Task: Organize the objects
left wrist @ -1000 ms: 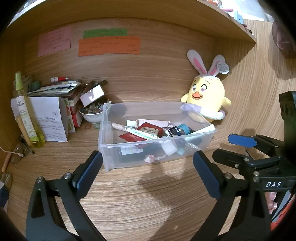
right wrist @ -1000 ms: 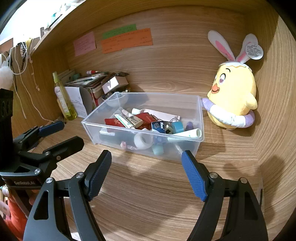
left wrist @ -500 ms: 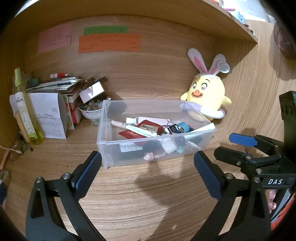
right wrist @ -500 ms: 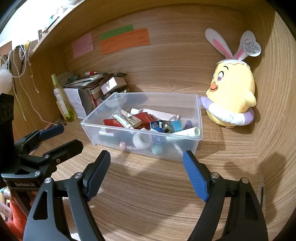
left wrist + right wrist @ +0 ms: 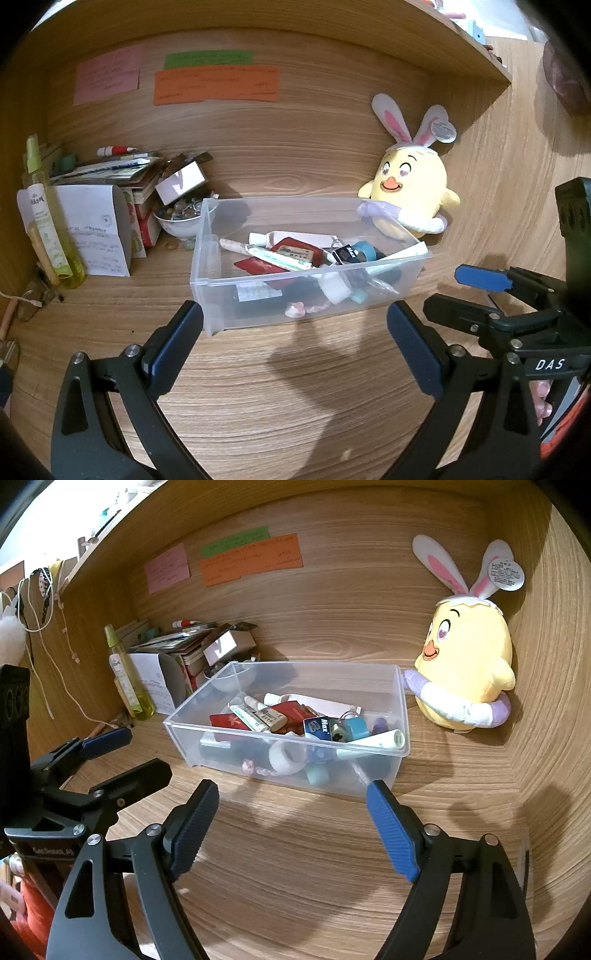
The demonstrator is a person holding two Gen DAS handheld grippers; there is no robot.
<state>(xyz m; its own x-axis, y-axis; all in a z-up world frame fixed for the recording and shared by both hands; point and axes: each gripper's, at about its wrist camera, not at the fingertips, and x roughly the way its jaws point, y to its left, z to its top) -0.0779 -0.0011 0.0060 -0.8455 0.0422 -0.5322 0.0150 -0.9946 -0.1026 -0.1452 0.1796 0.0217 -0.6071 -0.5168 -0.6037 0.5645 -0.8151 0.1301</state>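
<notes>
A clear plastic bin (image 5: 207,258) (image 5: 400,701) sits on the wooden shelf, holding several small items: tubes, a red card, a white tape roll (image 5: 286,755), a blue "Max" box (image 5: 317,728). My left gripper (image 5: 295,328) is open and empty, just in front of the bin's near wall. My right gripper (image 5: 291,812) is open and empty, also in front of the bin. Each gripper shows at the side of the other's view, the right one (image 5: 484,291) and the left one (image 5: 110,753).
A yellow plush chick with bunny ears (image 5: 410,184) (image 5: 465,653) stands right of the bin by the side wall. At the left are a green spray bottle (image 5: 48,229), a folded paper (image 5: 99,229), stacked books, and a bowl of small stones (image 5: 181,219). Sticky notes hang on the back wall.
Both views have shifted slightly; the bin sits a little farther from the left gripper. Both grippers stay open and empty.
</notes>
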